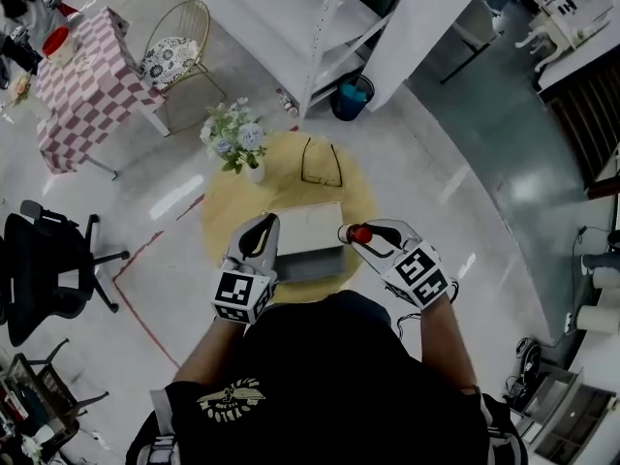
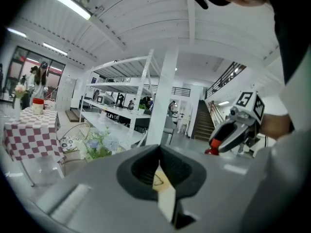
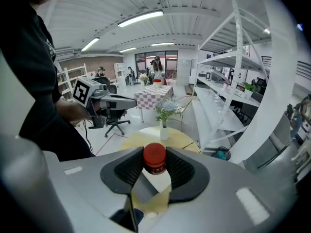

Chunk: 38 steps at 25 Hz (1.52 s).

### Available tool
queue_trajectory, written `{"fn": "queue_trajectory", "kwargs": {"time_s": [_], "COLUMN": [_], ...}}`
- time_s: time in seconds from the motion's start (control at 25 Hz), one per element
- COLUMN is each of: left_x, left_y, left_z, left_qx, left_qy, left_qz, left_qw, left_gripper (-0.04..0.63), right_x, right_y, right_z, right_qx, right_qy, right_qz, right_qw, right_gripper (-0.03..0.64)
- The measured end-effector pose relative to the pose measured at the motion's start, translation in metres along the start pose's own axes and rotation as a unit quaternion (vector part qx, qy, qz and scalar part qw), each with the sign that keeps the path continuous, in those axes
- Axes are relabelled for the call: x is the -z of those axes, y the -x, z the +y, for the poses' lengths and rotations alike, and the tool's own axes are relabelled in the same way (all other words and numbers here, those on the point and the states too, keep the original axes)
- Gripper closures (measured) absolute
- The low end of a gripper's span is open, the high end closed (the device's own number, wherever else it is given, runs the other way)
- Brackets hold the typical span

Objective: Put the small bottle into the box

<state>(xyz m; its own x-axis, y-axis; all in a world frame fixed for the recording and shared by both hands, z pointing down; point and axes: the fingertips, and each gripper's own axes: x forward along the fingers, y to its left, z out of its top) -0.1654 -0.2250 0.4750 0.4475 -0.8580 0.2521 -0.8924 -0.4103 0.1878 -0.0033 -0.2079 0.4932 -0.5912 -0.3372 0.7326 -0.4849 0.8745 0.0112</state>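
No legible writing anywhere, shirt emblem (image 1: 230, 396) too small to read

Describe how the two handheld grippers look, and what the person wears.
The left gripper and right gripper share pale grey moulded shells, with black ribbed pads lining the jaws. Each carries a white cube printed with black square markers. The person wears a black short-sleeved top with a pale winged emblem.

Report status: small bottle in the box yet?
Right gripper shut on small bottle. Left gripper shut, beside box. Not in box yet. Nothing between them.
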Motion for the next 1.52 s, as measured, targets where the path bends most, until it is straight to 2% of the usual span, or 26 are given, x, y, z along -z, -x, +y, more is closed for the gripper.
{"fn": "queue_trajectory", "kwargs": {"time_s": [0.16, 0.44, 0.56, 0.8, 1.08, 1.28, 1.52], "left_x": [-0.002, -0.012, -0.009, 0.017, 0.047, 0.059, 0.061], "left_y": [-0.012, -0.022, -0.019, 0.003, 0.040, 0.058, 0.064], "left_z": [-0.012, -0.046, -0.065, -0.076, -0.091, -0.096, -0.088], "left_qx": [-0.033, -0.107, -0.137, -0.223, -0.292, -0.318, -0.311], "left_qy": [-0.001, 0.004, 0.019, 0.040, 0.061, 0.064, 0.058], "left_qz": [0.009, 0.000, -0.002, 0.020, 0.050, 0.073, 0.080], "left_qw": [0.9994, 0.9943, 0.9904, 0.9738, 0.9531, 0.9432, 0.9454], "left_gripper": [0.595, 0.595, 0.595, 0.595, 0.595, 0.595, 0.595], "right_x": [0.024, 0.073, 0.098, 0.136, 0.180, 0.216, 0.231], "right_y": [0.001, 0.013, 0.007, -0.030, -0.096, -0.137, -0.162], "right_z": [-0.021, -0.066, -0.080, -0.093, -0.096, -0.092, -0.080], "right_qx": [-0.024, -0.060, -0.083, -0.118, -0.137, -0.124, -0.108], "right_qy": [0.010, 0.027, 0.037, 0.078, 0.106, 0.114, 0.118], "right_qz": [0.000, 0.000, 0.002, 0.024, 0.042, 0.069, 0.068], "right_qw": [1.000, 0.998, 0.996, 0.990, 0.984, 0.983, 0.985], "right_gripper": [0.463, 0.463, 0.463, 0.463, 0.463, 0.463, 0.463]}}
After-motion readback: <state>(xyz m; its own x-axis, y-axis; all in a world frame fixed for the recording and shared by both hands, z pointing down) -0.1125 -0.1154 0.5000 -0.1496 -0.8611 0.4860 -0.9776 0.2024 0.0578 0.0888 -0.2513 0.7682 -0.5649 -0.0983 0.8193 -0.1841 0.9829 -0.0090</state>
